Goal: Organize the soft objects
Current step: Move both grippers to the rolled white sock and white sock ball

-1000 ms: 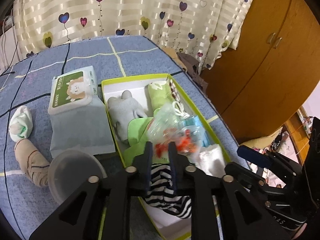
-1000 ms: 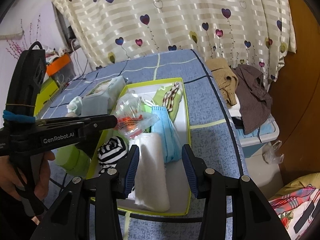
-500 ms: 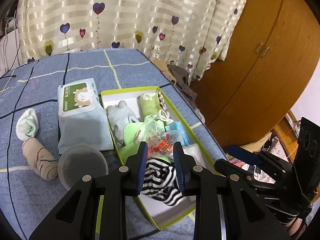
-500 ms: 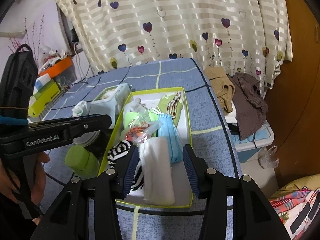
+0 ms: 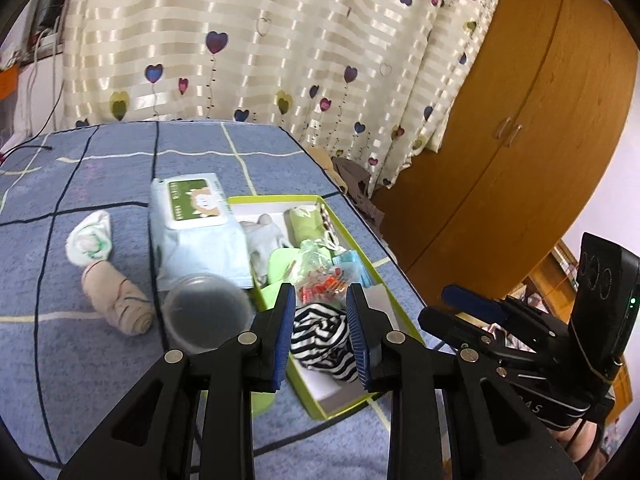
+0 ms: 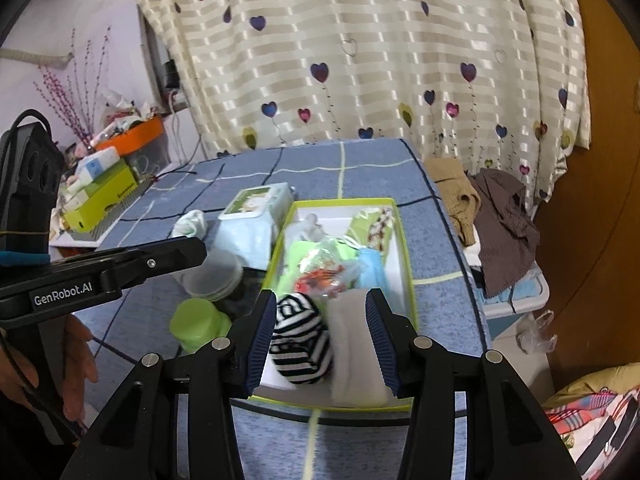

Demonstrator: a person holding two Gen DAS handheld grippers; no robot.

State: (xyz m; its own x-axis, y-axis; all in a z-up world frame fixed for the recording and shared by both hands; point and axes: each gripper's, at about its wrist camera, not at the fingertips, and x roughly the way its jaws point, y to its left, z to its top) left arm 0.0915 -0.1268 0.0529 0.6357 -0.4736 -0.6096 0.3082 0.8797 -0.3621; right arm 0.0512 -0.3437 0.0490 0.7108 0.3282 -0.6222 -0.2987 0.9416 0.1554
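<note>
Left wrist view: blue checked bedspread [image 5: 192, 160], heart-print curtain [image 5: 256, 48], wooden wardrobe [image 5: 532, 128].

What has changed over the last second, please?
The left gripper has let go of the striped sock, its jaws opening as it drew back and up; the right gripper drew back too. The sock lies in the box; the rest stayed.

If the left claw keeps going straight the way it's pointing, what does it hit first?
Most likely the striped black-and-white sock roll at the near end of the green box; it sits right between the open left claw pads, though depth is hard to judge.
</note>
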